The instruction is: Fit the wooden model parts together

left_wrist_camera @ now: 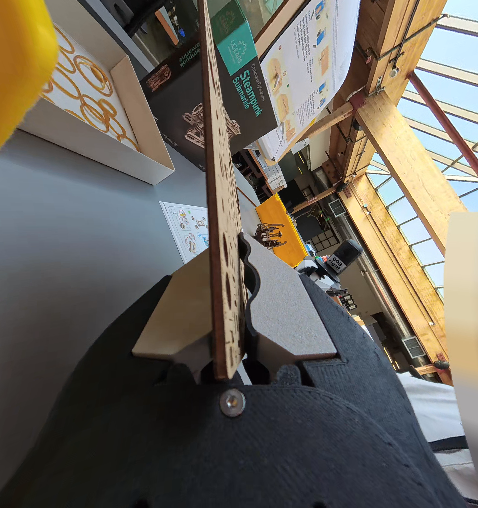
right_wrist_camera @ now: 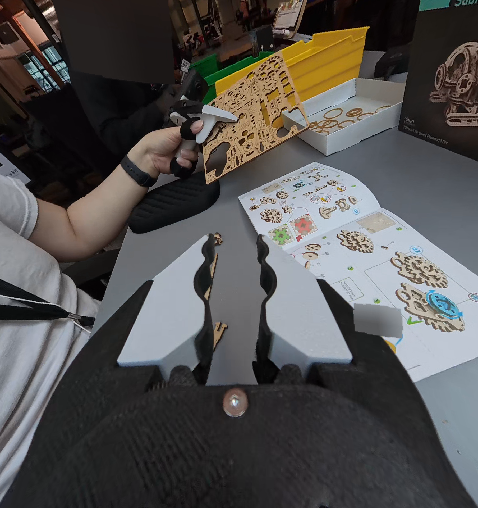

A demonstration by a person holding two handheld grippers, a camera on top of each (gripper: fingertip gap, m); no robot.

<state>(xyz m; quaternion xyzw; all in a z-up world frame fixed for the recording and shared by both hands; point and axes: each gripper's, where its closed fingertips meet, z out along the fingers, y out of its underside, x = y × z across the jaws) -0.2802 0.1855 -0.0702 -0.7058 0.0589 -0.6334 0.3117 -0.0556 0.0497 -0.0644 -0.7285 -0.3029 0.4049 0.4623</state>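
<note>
Right gripper [right_wrist_camera: 233, 242]: jaws parted, nothing between them, held low over the grey table [right_wrist_camera: 342, 154] with bare tabletop showing through the gap. Small loose wooden pieces [right_wrist_camera: 218, 238] lie on the table by and partly under its left finger; their shapes are mostly hidden by the black pad. Just right of the gripper, an open instruction booklet [right_wrist_camera: 342, 228] lies flat, showing diagrams of gear assemblies. Left of it, a black padded rest [right_wrist_camera: 174, 200] sits at the table edge under the person's forearm. Beyond that, the left gripper [right_wrist_camera: 227, 115] is raised off the table in the person's hand [right_wrist_camera: 161, 148] and is clamped on the left edge of the wooden parts sheet [right_wrist_camera: 260, 115], a laser-cut plywood panel with many pieces already punched out, held tilted in the air. Left wrist view confirms: the sheet [left_wrist_camera: 224, 220] is seen edge-on, pinched between both pads of the left gripper [left_wrist_camera: 229, 247] and running forward away from the camera. Behind the sheet, a shallow white box [right_wrist_camera: 339, 137] on the table holds loose wooden rings [right_wrist_camera: 334, 114]. Behind that stand a yellow bin [right_wrist_camera: 325, 52] and a green bin [right_wrist_camera: 205, 64]. At far right, the dark kit box [right_wrist_camera: 452, 90] stands upright with a picture of the finished model.
</note>
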